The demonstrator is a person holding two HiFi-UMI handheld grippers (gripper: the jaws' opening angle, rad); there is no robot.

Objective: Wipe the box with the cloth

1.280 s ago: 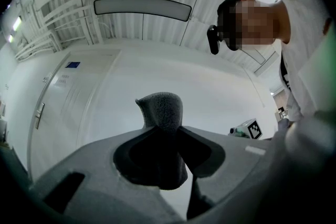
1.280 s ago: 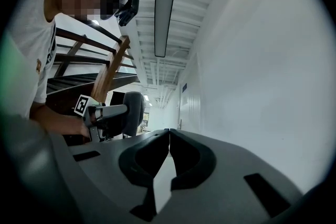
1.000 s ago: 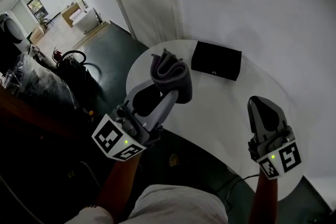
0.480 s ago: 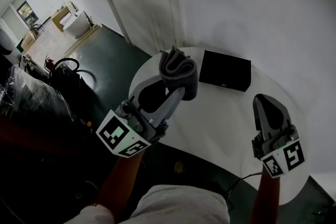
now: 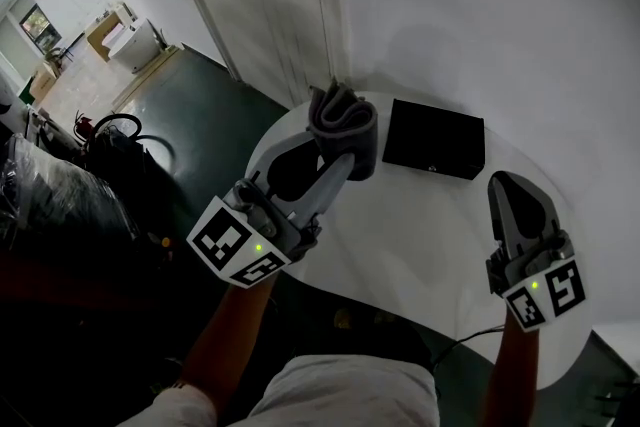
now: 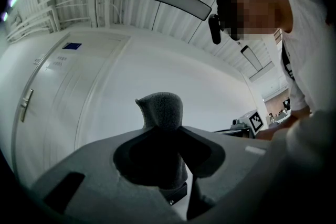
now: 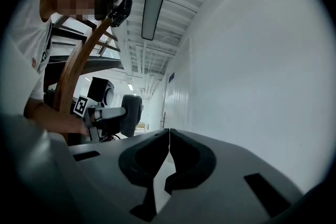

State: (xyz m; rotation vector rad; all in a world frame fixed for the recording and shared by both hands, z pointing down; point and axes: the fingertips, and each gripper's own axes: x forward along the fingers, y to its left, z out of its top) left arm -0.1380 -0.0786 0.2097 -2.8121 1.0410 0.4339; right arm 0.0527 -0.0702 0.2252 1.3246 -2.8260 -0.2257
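2 grippers are over the round white table [image 5: 400, 245]. The left gripper [image 5: 335, 163] is clamped on a folded grey cloth [image 5: 345, 123]. The cloth's bunched end stands up past the tips, and in the left gripper view the fabric fills the gap between the jaws. The right gripper [image 5: 507, 183] is fully closed with nothing in it — its jaws meet in 1 thin line in its own view — and it hovers over the right side of the table.

The black box [image 5: 435, 140] lies flat near the far edge of the table, close to the wall. Its long axis runs left to right along that edge. From the left gripper the box lies to the right and a little ahead. The cloth hangs just beside the box's left end and, as far as I can tell, does not touch it. The right gripper's tips are near the box's near right corner, so both grippers are close, but only the left carries the cloth. I judge the coming move to be a short sweep rightward along the box's length.

1 small pale mark sits on the box's near side — too small to read. The square black-and-white markers on the grippers carry no words.
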